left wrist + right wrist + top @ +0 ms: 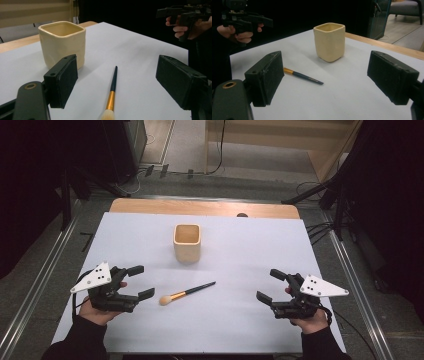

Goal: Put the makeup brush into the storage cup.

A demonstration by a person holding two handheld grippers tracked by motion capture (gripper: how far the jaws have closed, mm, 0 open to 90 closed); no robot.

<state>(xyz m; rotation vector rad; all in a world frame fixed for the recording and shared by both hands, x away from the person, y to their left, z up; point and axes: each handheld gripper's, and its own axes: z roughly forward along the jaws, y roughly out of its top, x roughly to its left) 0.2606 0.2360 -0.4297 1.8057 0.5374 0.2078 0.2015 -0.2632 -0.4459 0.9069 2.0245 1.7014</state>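
Note:
A cream square cup (187,242) stands upright at the middle of the white sheet. In front of it lies a makeup brush (186,293) with a pale tuft, gold ferrule and dark handle, tuft toward the left. My left gripper (141,282) sits at the sheet's left, open and empty, its jaws pointing at the brush tuft a short way off. At the right my right gripper (271,285) is open and empty, well apart from the brush. In the left gripper view the brush (112,92) lies between the jaws, the cup (62,43) behind. The right gripper view has the cup (329,41) and the brush (304,76).
The white sheet (240,255) covers a wooden table whose far edge (200,207) stays bare. Metal rails (35,290) run along both sides on the floor, with cables and stands beyond the far edge.

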